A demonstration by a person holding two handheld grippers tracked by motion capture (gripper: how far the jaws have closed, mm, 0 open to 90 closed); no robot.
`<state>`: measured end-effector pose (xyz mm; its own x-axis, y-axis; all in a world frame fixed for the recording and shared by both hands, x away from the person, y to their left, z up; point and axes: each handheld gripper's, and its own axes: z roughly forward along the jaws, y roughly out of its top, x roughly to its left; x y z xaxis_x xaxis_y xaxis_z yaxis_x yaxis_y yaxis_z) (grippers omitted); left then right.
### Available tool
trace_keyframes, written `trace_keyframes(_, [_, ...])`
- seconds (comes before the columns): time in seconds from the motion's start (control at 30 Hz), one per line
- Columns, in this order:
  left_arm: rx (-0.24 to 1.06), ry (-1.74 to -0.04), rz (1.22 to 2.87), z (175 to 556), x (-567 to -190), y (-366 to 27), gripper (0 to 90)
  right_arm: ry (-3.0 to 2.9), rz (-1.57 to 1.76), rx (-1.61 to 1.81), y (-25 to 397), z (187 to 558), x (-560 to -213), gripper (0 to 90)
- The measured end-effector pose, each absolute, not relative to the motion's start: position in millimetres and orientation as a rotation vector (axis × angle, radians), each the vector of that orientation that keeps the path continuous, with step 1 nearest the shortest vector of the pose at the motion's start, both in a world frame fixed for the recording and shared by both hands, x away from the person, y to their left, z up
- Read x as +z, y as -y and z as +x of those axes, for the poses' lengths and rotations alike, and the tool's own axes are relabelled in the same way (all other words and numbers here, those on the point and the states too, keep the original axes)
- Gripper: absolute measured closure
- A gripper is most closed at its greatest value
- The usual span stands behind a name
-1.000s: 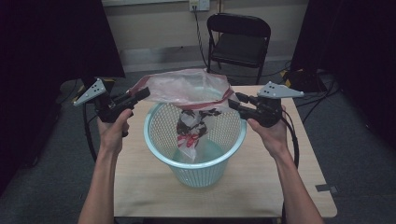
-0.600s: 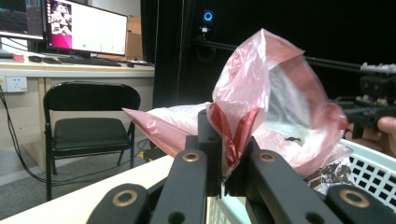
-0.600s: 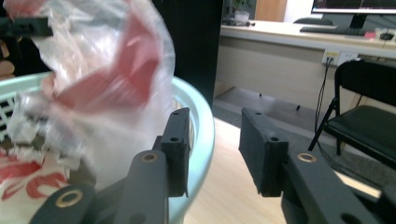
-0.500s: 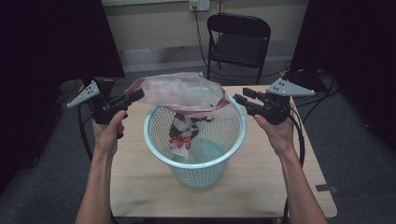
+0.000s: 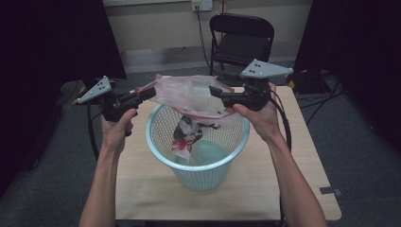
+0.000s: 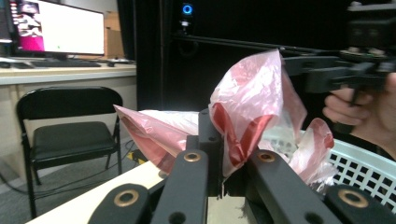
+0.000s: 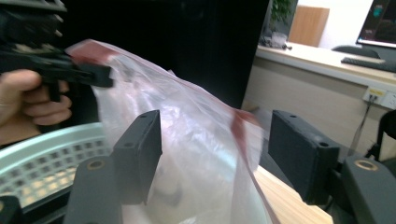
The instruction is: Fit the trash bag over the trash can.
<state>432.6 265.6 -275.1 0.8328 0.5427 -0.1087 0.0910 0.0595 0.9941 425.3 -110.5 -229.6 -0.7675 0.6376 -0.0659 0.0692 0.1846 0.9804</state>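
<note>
A thin pink plastic bag (image 5: 189, 94) is stretched above a pale blue mesh basket (image 5: 203, 170) on the wooden table (image 5: 293, 156). Its lower part, with dark and red scraps inside (image 5: 187, 135), hangs into the basket. My left gripper (image 5: 150, 92) is shut on the bag's left edge; the left gripper view has the film (image 6: 252, 93) pinched at the left gripper (image 6: 224, 154). My right gripper (image 5: 215, 91) reaches over the bag's right side. In the right gripper view, the right gripper (image 7: 217, 154) stands open with the bag (image 7: 187, 121) loose between its jaws.
A black folding chair (image 5: 241, 42) stands behind the table, with cables on the floor to its right. The basket's rim (image 6: 364, 163) lies just under both grippers. Bare tabletop lies right of and in front of the basket.
Both grippers have risen and lifted the bag higher above the basket. The right gripper has moved left, over the bag's right part.
</note>
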Motion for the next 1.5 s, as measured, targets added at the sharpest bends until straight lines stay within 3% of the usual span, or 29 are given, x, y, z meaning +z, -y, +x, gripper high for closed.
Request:
trace_keyframes(0.03, [0.367, -0.523, 1.497, 433.9, -274.0, -263.7, 88.4, -2.008, 0.662, 1.604, 108.3, 428.9, -229.6, 35.3])
trace_keyframes(0.07, [0.362, -0.522, 1.493, 434.2, -273.7, -262.3, 87.8, -2.022, 0.668, 1.588, 106.0, 435.1, -230.5, 44.4])
trace_keyframes(0.13, [0.364, -0.527, 1.501, 435.1, -273.8, -261.9, 82.6, -2.032, 0.665, 1.570, 106.4, 442.3, -234.2, 72.5])
trace_keyframes(0.17, [0.368, -0.545, 1.499, 435.0, -274.2, -262.3, 75.4, -2.023, 0.696, 1.568, 108.4, 445.7, -237.0, 84.8])
trace_keyframes(0.2, [0.373, -0.557, 1.503, 434.7, -275.0, -263.9, 65.8, -2.010, 0.719, 1.574, 111.9, 448.5, -239.9, 90.0])
trace_keyframes(0.23, [0.368, -0.558, 1.496, 433.9, -276.3, -266.0, 57.7, -1.992, 0.747, 1.586, 116.6, 451.3, -242.8, 90.0])
trace_keyframes(0.33, [0.378, -0.563, 1.488, 429.5, -280.4, -273.4, 45.9, -1.949, 0.838, 1.589, 130.2, 456.2, -251.5, 90.0])
trace_keyframes(0.7, [0.348, -0.598, 1.443, 434.2, -291.6, -285.0, 43.3, -1.900, 0.955, 1.498, 152.4, 457.0, -270.0, 90.0])
trace_keyframes(0.83, [0.330, -0.616, 1.482, 452.9, -292.5, -272.7, 30.6, -1.909, 0.950, 1.515, 153.7, 459.0, -272.1, 90.0])
trace_keyframes(0.93, [0.321, -0.634, 1.480, 467.9, -292.5, -265.3, 25.9, -1.918, 0.917, 1.544, 149.9, 458.3, -269.9, 90.0])
trace_keyframes(1.0, [0.299, -0.664, 1.469, 479.2, -295.0, -261.8, 23.7, -1.927, 0.886, 1.558, 147.3, 456.7, -268.7, 77.3])
trace_keyframes(1.03, [0.300, -0.670, 1.469, 482.6, -296.3, -261.3, 24.9, -1.934, 0.874, 1.575, 146.1, 456.1, -268.0, 68.7])
trace_keyframes(1.17, [0.272, -0.663, 1.490, 494.8, -300.9, -255.0, 29.3, -1.936, 0.842, 1.612, 143.1, 455.2, -264.4, 52.8])
trace_keyframes(1.33, [0.219, -0.589, 1.519, 499.4, -304.5, -248.4, 62.2, -1.955, 0.855, 1.609, 138.1, 466.0, -262.3, 49.2])
trace_keyframes(1.43, [0.226, -0.584, 1.533, 496.6, -302.8, -251.4, 84.8, -1.990, 0.878, 1.600, 138.1, 473.0, -268.3, 57.1])
trace_keyframes(1.5, [0.238, -0.592, 1.543, 491.8, -301.8, -255.8, 89.9, -2.011, 0.858, 1.597, 139.9, 472.8, -272.1, 79.0])
